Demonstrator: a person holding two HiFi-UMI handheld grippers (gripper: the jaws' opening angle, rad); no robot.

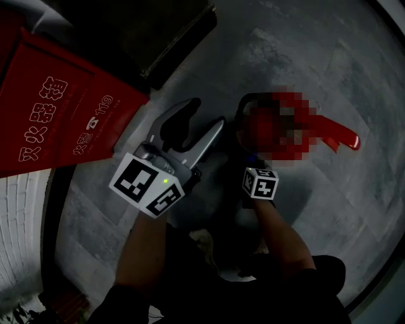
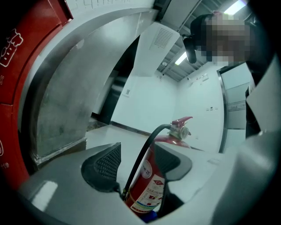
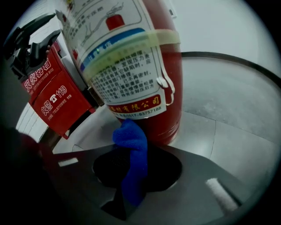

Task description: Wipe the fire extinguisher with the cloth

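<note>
**Head view.** The left gripper (image 1: 200,124) is held level with its jaws spread, and nothing is in them. To its right the extinguisher (image 1: 342,138) stands on the floor (image 1: 316,76), a little apart from those jaws. A mosaic patch covers its top, so only the red handle shows. The right gripper (image 1: 258,174) reaches in at the extinguisher's near side, angled downward, and its tips are lost in shadow. A red box (image 1: 50,114) with white lettering stands far left.

**Left gripper view.** Both pads are wide apart and bare. The extinguisher and its black hose (image 2: 142,158) are seen through the gap between them, farther off and not gripped.

**Right gripper view.** The jaws are clenched on a blue cloth (image 3: 131,162). The cloth's free end lies against the foot of the red cylinder, just under the label (image 3: 123,66).

**Progress.** Wiping appears to be under way, with the cloth now low on the near side. No dirt or clean streak is visible, so how much has been wiped cannot be told. The valve, the hose and the far side probably still need wiping.

**Setting.** The floor is grey concrete with seams and looks pale in the gripper views. Pale walls (image 2: 153,101) and ceiling strip lights (image 2: 235,6) enclose the room. The head view is dim.
</note>
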